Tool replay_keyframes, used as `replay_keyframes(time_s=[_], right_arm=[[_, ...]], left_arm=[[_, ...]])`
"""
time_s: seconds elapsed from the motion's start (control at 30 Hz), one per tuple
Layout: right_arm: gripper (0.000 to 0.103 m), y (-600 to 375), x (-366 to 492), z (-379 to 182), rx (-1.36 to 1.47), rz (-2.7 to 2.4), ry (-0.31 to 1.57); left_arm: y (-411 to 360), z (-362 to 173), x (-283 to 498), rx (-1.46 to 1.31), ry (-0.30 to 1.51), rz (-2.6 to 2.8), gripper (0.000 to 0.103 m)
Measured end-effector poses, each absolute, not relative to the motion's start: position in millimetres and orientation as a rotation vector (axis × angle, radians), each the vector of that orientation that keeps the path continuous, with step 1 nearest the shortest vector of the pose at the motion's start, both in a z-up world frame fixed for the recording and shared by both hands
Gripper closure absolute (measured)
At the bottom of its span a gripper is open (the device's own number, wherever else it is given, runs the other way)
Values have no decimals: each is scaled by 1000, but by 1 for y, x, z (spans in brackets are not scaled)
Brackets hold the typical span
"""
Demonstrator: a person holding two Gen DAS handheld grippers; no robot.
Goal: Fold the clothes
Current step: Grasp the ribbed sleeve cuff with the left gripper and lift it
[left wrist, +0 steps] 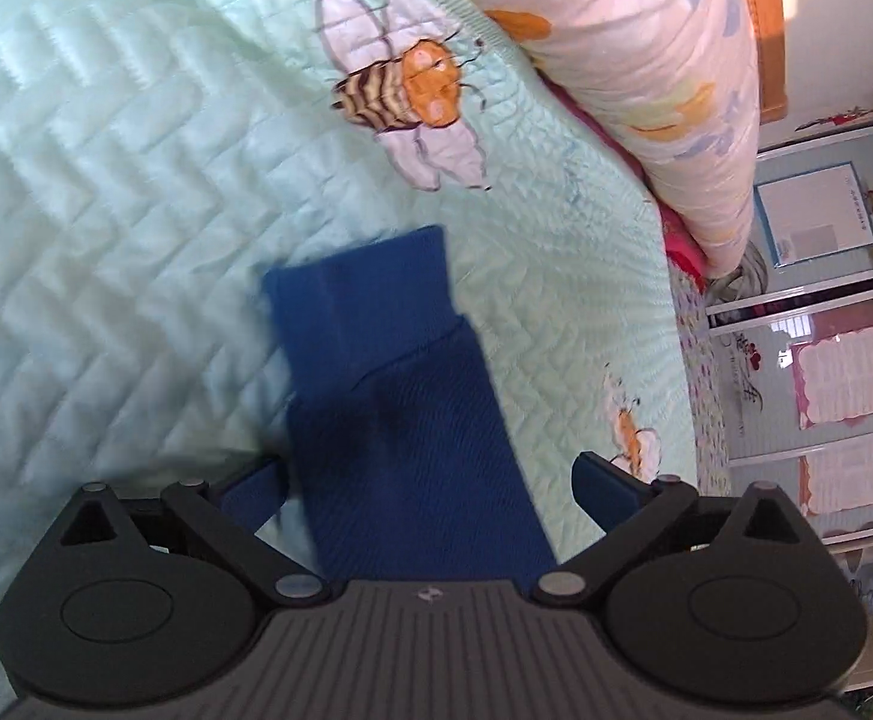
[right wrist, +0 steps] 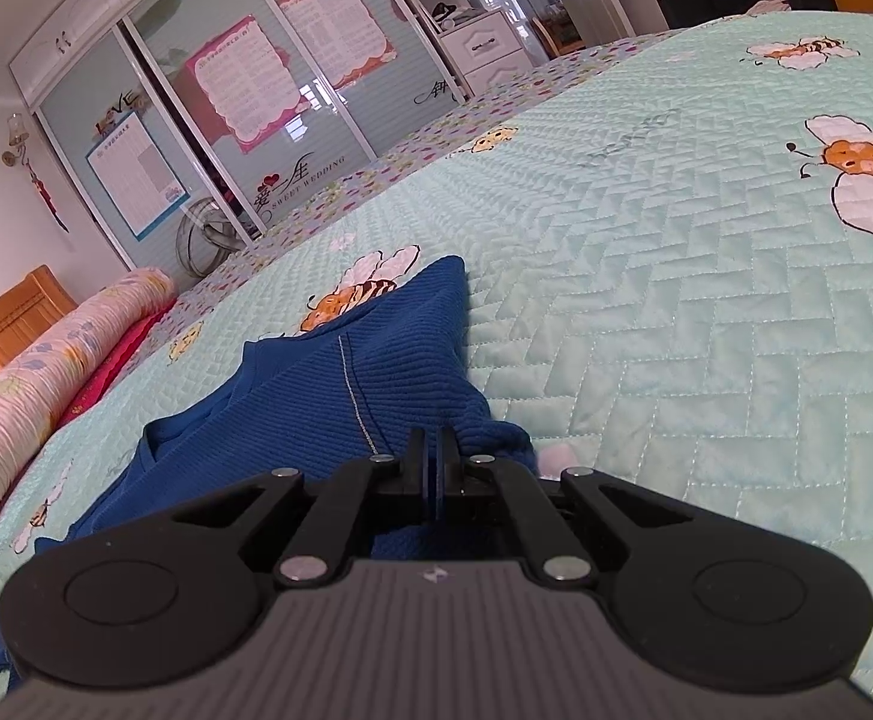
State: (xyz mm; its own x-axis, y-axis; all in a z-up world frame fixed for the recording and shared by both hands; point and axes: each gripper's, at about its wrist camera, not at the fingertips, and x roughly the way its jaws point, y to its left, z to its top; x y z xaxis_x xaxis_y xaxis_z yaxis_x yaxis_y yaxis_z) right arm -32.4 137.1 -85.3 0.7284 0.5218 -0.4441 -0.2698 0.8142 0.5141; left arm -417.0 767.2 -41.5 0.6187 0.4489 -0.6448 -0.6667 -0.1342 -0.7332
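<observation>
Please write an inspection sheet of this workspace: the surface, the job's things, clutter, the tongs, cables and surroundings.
Surface: mint quilted bedspread with bee prints.
Job's things: blue garment on the bedspread, its sleeve stretched flat.
Clutter: rolled floral duvet at the bed's edge.
Tongs: left tongs open, either side of the sleeve, pads not touching; right tongs shut at the garment's edge, grip unclear.
Cables: nothing seen.
Surroundings: wardrobe with sliding doors and posters.

bee-print quilt (left wrist: 106, 180), rolled duvet (left wrist: 646, 60), wardrobe (right wrist: 196, 96)
</observation>
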Motion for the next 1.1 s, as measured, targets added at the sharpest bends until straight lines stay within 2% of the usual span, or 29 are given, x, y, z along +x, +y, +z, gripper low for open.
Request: replay_keyframes(time_s=[0.13,0.2,0.23,0.27,0.3,0.5,0.77,0.83,0.9,0.97,1.1], right_arm=[[102,136,-32,-85,446,454,613],[102,136,-32,-85,449,455,613],[102,136,-32,-85,450,455,613],[102,136,-32,-85,450,455,614],[102,136,-32,-85,450,455,614],[102,135,-31,-85,457,455,618],[97,129,-29,-84,512,470,645],[81,123,-35,-78,554,494,646],[56,115,-45,-71,597,523,637],[44,103,-60,-60,612,529,598],[44,66,-79,-38,640,564,506]], left_arm=[[770,-39,-408,-1333,187,956,1],[766,-39,-407,-1275,183,947,32],[766,-44,-408,-1287,191,938,65],[765,-49,-410,-1299,199,928,88],[764,-55,-414,-1326,181,920,92],[757,-52,-425,-1311,123,878,96],[741,-6,-411,-1207,93,839,97],[735,4,-406,-1186,88,836,97],[731,13,-399,-1156,94,846,97],[724,22,-392,-1130,96,851,97],[703,47,-375,-1067,86,816,97]])
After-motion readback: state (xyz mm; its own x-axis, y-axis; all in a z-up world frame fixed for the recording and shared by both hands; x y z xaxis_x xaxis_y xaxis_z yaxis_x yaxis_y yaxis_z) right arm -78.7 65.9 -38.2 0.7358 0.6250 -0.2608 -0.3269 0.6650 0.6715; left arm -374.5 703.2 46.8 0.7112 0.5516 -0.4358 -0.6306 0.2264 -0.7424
